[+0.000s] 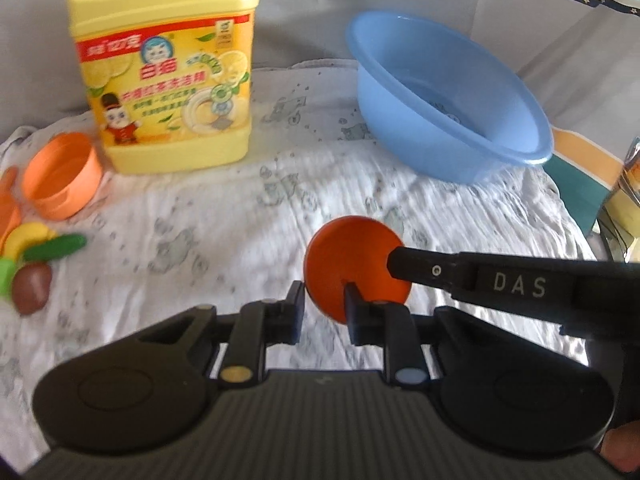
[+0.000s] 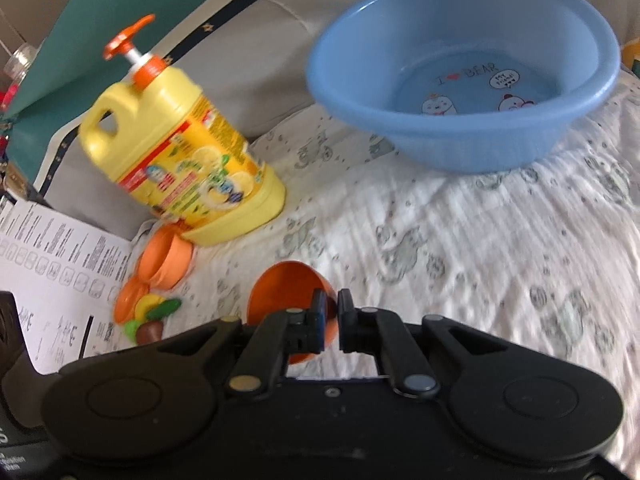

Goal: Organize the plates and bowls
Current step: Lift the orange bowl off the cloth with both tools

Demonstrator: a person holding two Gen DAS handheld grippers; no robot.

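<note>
A small orange bowl [image 1: 352,264] hangs just above the white printed cloth [image 1: 224,216], held by both grippers. In the left wrist view I see its underside; my left gripper [image 1: 324,302] is shut on its lower edge. My right gripper [image 1: 394,264] reaches in from the right and pinches the bowl's right rim. The right wrist view shows the bowl's hollow side [image 2: 286,292] with the right gripper [image 2: 331,312] shut on its rim. A second orange bowl [image 1: 60,176] lies tilted at the left. An orange plate [image 2: 126,304] beside it carries toy fruit.
A yellow detergent jug [image 1: 164,68] with an orange pump [image 2: 132,48] stands at the back left. The blue basin [image 1: 448,96] sits at the back right, nothing inside it. Toy fruit [image 1: 36,256] lies at the cloth's left edge. A printed paper sheet [image 2: 52,264] lies beyond it.
</note>
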